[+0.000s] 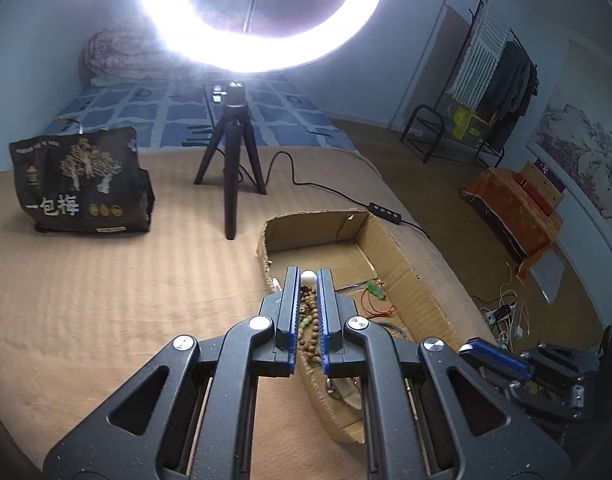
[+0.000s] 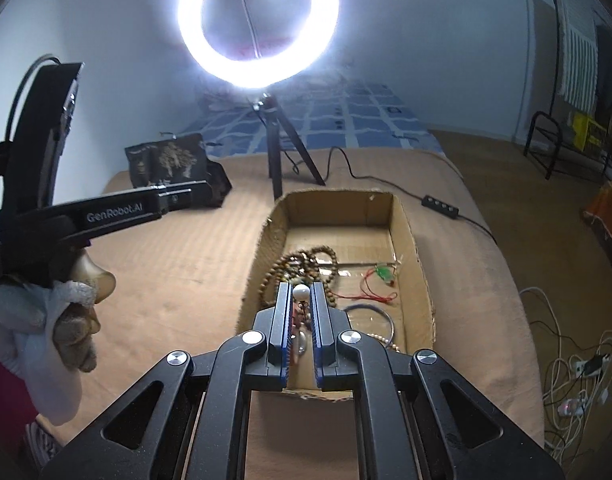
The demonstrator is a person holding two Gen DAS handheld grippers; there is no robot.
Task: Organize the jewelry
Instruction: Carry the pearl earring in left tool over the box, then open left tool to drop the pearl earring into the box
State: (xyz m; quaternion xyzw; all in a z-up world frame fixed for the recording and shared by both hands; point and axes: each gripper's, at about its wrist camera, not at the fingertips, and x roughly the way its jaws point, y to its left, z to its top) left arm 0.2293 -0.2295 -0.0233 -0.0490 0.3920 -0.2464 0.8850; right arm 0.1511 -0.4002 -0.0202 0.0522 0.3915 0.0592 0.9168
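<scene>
Hovering over an open cardboard box [image 2: 409,236] of jewelry on a bed with a tan blanket [image 2: 178,264], two hand-held tongs point toward a glowing ring light [image 2: 258,24].

Left tongs [image 1: 308,280] and right tongs [image 2: 300,294] each have their jaws drawn close, a narrow gap remaining; whether either pinches anything cannot be told. Inside the box lie a wooden bead necklace [image 2: 306,262], a red cord with a green pendant [image 2: 379,276] and a thin bangle [image 2: 379,314]. A dark printed bag [image 1: 82,184] stands near the light's tripod [image 1: 230,160].
</scene>
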